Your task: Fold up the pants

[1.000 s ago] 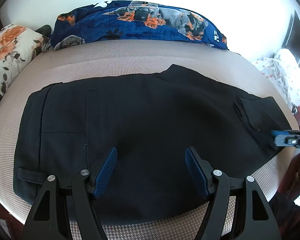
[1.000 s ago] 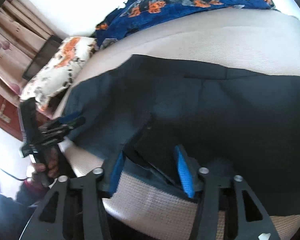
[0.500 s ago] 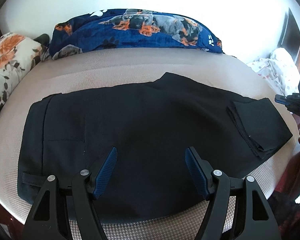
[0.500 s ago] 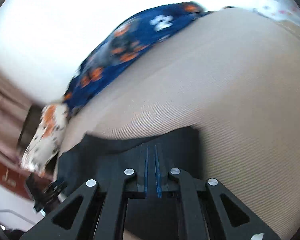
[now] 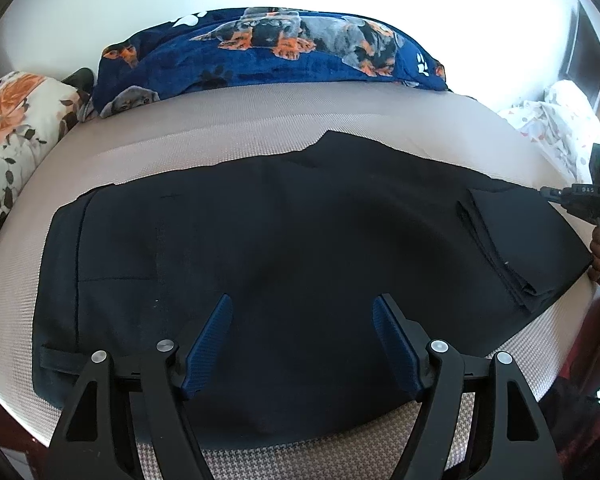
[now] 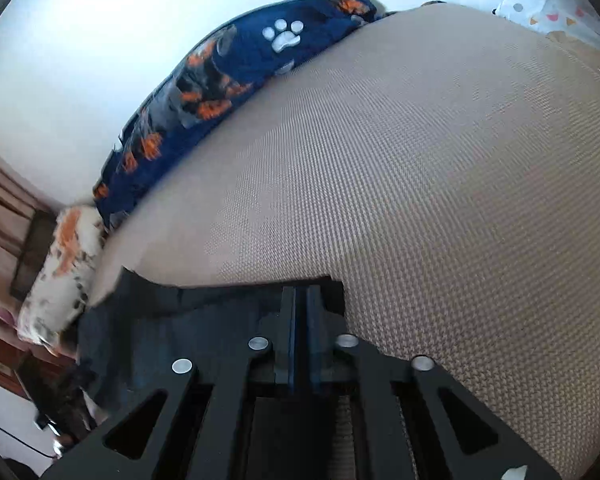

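While your left gripper (image 5: 302, 344) hangs with its jaws spread wide over the near edge of the black pants (image 5: 284, 256), it grips nothing; its blue pads (image 5: 210, 338) sit above the cloth at lower centre of the left wrist view, apart from it as far as you can tell.

Pants: spread flat across the beige bed (image 5: 260, 120), filling the middle of the frame. Waistband end lies at the left, with a belt loop at lower left. At the right, the leg end is turned back on itself in a short fold, layered edges showing.

Your right gripper (image 6: 300, 320) is clenched, pads pressed together at lower centre of its own view, right at the corner of the dark cloth. Whether fabric is pinched between them, you cannot tell. In the left wrist view that gripper shows at the far right edge, just off the folded leg end.

Likely reading: the right side is tending the leg end while the left waits released, placed to take the near hem for the next fold.

Background: blue dog-print blanket (image 5: 268, 56) bunched along the far side of the bed, floral pillow (image 5: 16, 128) at upper left, spotted white bedding (image 5: 556, 120) at upper right. None touch the pants.
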The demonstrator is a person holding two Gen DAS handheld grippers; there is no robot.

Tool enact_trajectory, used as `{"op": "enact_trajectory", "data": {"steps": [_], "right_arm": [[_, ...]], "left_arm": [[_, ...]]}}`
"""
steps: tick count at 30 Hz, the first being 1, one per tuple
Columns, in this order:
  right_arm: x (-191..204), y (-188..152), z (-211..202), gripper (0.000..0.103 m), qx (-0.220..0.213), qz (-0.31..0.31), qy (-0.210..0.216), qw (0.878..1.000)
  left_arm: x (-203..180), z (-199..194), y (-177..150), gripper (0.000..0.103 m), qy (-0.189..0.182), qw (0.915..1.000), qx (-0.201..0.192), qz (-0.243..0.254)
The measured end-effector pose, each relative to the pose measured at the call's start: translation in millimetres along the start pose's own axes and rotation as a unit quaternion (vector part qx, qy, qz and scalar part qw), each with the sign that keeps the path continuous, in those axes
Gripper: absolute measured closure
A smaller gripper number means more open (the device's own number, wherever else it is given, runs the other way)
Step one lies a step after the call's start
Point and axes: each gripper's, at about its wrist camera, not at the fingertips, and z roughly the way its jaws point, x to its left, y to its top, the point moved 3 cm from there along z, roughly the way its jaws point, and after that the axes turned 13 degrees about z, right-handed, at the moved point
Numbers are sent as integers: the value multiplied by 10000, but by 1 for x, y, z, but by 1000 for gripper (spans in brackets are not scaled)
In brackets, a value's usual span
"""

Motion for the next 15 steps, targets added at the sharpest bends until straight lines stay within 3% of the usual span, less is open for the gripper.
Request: {"op": "enact_trajectory", "data": {"steps": [3,5,9,12,13,15], "right_arm": [[10,-2,0,103,-75,-380,-354,9986],[16,-1,-6,93,-100,-381,-198,9990],[25,-13,-14,93,-37,-582,107,9982],[21,-27,-2,96,219,-802,-217,9963],[17,-27,-2,102,143,-743,-188,9970],[12,-24,-3,103,210,-505,-78,9985]], "left_arm": [[-1,2,1,29,-13,10000,32,5],[-1,1,1,29,-4,10000,35,10],[1,-1,3,28,-11,10000,-43,-20],[4,-2,2,26,-24,9999,-81,-60],[4,-1,1,25,-46,9999,-72,-75],[4,0,1,25,-50,10000,-35,-72]]}}
